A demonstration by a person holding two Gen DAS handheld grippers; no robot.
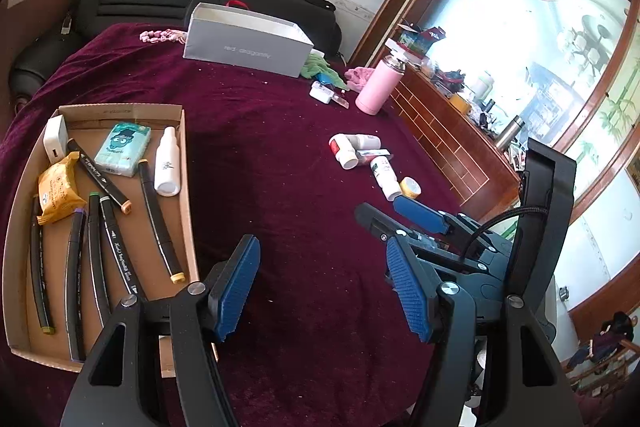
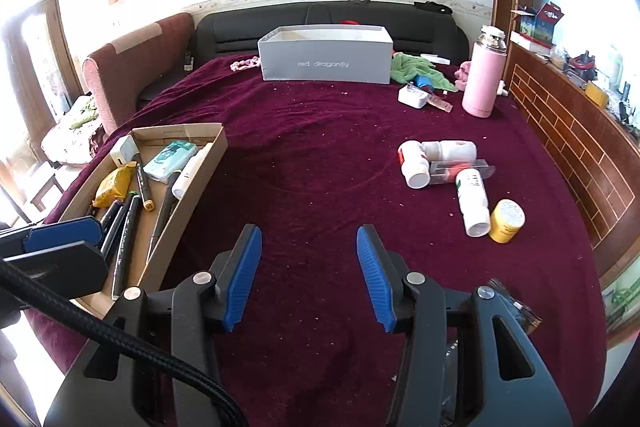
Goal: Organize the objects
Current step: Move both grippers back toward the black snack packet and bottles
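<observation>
Bright daylight floods from the window [image 1: 520,39], glaring white; fisheye edges bend and darken

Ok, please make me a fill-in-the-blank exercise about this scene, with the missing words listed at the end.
1. The markers lie inside the ____ tray.
2. The tall bottle standing near the wooden ledge is ____ in colour.
3. The grey box bears the words "red ____".
4. Both the left gripper and the right gripper hold ____ between their pads.

Missing words: cardboard; pink; dragonfly; nothing
</observation>
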